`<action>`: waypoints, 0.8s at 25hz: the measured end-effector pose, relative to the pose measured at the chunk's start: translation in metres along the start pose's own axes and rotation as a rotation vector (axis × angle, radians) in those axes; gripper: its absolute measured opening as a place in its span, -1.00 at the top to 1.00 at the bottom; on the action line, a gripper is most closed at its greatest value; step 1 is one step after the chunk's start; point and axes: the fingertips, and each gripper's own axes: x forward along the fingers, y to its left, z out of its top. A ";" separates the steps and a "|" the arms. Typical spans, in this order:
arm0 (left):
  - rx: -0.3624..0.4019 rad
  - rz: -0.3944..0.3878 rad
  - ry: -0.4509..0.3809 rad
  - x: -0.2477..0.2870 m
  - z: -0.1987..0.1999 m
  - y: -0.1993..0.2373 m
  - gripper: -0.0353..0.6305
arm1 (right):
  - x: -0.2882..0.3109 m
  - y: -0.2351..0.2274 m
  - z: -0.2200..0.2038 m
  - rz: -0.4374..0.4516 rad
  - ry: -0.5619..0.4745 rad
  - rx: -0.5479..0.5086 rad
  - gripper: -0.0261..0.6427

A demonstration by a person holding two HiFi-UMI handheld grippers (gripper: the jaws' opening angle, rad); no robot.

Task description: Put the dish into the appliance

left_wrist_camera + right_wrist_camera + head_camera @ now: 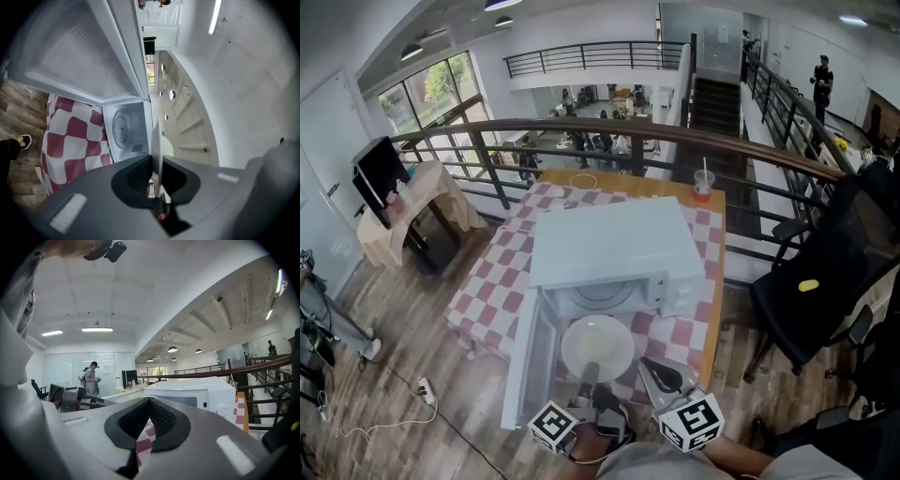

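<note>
Head view: table (pixel 487 291) under a red-and-white checked cloth, with the white microwave (pixel 609 244) standing on it and facing the person. Its door (pixel 530 361) is swung fully out to the picture's left, so the cavity (pixel 605 295) is open. The plate (pixel 598 347), white and round, hangs just in front of the opening, over the cloth and not yet past the sill; its face looks roughly level. The left gripper (pixel 589 373) is clenched on the plate's near rim. The left gripper view confirms this: the pads are pinched on the rim, the plate shows edge-on, and the turntable (pixel 121 126) is dead ahead along the jaw line. The right gripper (pixel 656 370) sits just right of the plate, apart from it; in its own view the jaw tips meet with nothing between them. Judgement: the step in hand is insertion. The cavity lies straight ahead of the plate, away from the person, in line with the left gripper's pointing direction, so a level push forward should seat it on the turntable. The plate has no long axis to align. Risk: the far rim clipping the sill.
</note>
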 end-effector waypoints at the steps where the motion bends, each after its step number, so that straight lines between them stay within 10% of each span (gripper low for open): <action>1: -0.002 0.004 0.000 0.004 0.004 0.001 0.81 | 0.005 -0.001 0.001 -0.001 0.001 -0.002 0.92; 20: -0.018 -0.013 0.092 0.082 0.033 0.019 0.81 | 0.080 -0.027 0.000 -0.030 0.020 0.030 0.92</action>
